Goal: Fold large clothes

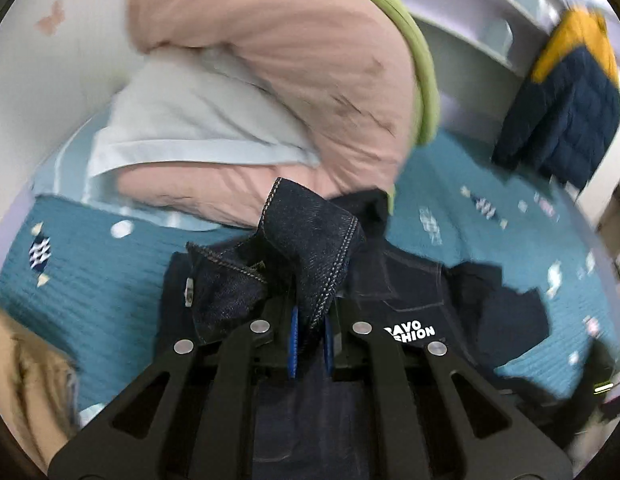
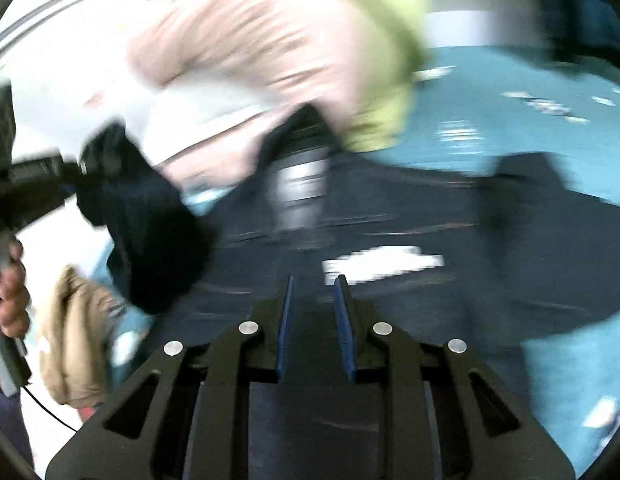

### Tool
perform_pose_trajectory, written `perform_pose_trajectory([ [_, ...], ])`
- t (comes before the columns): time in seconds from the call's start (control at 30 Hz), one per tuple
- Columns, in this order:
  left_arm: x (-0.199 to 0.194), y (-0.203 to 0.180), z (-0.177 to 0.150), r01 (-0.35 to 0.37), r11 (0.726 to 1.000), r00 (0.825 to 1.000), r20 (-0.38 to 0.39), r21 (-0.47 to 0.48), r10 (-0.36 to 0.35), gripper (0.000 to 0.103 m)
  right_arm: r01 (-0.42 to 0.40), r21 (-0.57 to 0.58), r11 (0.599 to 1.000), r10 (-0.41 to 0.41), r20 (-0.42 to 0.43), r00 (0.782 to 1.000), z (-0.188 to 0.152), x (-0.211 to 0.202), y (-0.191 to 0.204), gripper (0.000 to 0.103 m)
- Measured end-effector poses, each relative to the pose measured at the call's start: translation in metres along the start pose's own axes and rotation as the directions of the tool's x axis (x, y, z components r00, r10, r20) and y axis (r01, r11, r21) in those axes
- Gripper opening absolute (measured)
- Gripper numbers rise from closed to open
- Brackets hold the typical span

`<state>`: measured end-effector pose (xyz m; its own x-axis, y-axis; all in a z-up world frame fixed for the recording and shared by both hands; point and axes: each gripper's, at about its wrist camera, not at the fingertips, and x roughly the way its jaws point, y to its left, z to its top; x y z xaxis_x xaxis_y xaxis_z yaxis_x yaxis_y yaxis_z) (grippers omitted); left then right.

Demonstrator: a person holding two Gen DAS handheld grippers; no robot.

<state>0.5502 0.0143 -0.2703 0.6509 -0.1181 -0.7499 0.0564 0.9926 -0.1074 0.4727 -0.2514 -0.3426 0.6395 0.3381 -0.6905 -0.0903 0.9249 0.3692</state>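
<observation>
A dark denim garment (image 1: 410, 280) with white lettering (image 1: 414, 332) lies spread on a teal bedspread (image 1: 90, 280). My left gripper (image 1: 310, 316) is shut on a stitched edge of it (image 1: 310, 232), and that fold stands lifted above the jaws. In the blurred right wrist view, the garment (image 2: 430, 216) fills the middle. My right gripper (image 2: 314, 280) hovers over it, blue pads apart, with nothing visibly pinched. At the left edge of that view, the left gripper (image 2: 42, 184) hangs in a person's hand (image 2: 10, 300) with a dark bunch of cloth (image 2: 150, 240).
A pink duvet (image 1: 290, 60), a pale blue pillow (image 1: 182, 128) and a green cloth (image 1: 414, 52) are heaped at the bed's far side. A navy and yellow quilted jacket (image 1: 566, 100) hangs at the right. A beige garment (image 2: 74, 340) lies near the left.
</observation>
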Motion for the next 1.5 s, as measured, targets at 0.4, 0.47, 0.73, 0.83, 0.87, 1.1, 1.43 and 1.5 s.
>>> perform_pose_trajectory([
  [0.4,0.133,-0.111,-0.073,-0.077,0.957,0.959,-0.242,0.279,0.148,0.017,0.140,0.420,0.897,-0.205,0.115,0.972,-0.042,-0.058,-0.185,0.036],
  [0.47,0.119,-0.110,-0.067,-0.027,0.962,0.967,-0.237,0.273,0.094,0.026,0.157,0.445,0.882,-0.234,0.123,0.964,-0.042,-0.059,-0.189,0.039],
  [0.73,0.028,-0.072,-0.024,0.223,0.968,0.974,-0.055,0.111,-0.218,0.092,0.143,0.503,0.853,-0.238,0.130,0.962,-0.046,-0.059,-0.210,0.040],
  [0.83,0.038,-0.050,-0.018,0.163,0.986,0.986,-0.053,0.044,-0.161,0.092,0.151,0.534,0.832,-0.256,0.129,0.958,-0.051,-0.061,-0.219,0.041],
  [0.87,0.043,-0.047,-0.019,0.139,0.990,0.988,-0.066,0.032,-0.137,0.092,0.152,0.548,0.823,-0.264,0.131,0.955,-0.053,-0.063,-0.223,0.041],
  [1.1,0.121,-0.062,-0.072,0.212,0.972,0.874,-0.425,-0.105,-0.236,0.091,0.154,0.582,0.799,-0.279,0.131,0.951,-0.058,-0.067,-0.234,0.044],
  [1.43,0.077,-0.060,-0.055,0.312,0.946,0.913,-0.246,-0.090,-0.325,0.092,0.154,0.588,0.794,-0.277,0.124,0.953,-0.058,-0.065,-0.237,0.047],
  [1.5,0.073,-0.055,-0.049,0.199,0.978,0.959,-0.192,-0.064,-0.208,0.091,0.154,0.587,0.794,-0.275,0.121,0.954,-0.058,-0.063,-0.237,0.047],
])
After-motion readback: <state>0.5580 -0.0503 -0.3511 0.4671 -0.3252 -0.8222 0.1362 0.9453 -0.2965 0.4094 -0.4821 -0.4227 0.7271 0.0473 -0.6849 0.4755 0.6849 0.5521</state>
